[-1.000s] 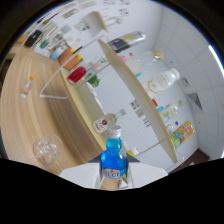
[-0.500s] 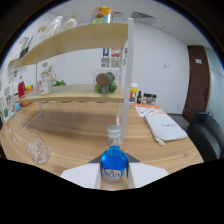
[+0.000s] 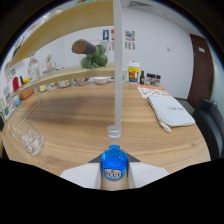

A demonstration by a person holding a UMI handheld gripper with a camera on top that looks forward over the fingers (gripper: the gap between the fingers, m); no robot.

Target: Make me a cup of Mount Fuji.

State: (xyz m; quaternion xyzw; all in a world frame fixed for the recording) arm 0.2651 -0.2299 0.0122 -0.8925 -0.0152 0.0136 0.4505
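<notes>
A small bottle of blue liquid (image 3: 114,162) with a pale cap stands upright between my fingers, and my gripper (image 3: 115,174) is shut on it. The white fingers (image 3: 77,173) press on its lower body from both sides. The bottle hangs above the near part of a wooden table (image 3: 95,117). A clear glass (image 3: 28,141), apparently holding ice, stands on the table ahead of the fingers to the left.
A thin white post (image 3: 117,65) rises just beyond the bottle. A wooden shelf (image 3: 60,77) with jars, bowls and a green plant (image 3: 97,56) runs along the back. A white folded cloth (image 3: 172,111) lies to the right, near a dark chair (image 3: 210,122).
The view has rolled level and swung toward the shelf and post, dropping closer to the table. The blue bottle has stayed between my fingers throughout.
</notes>
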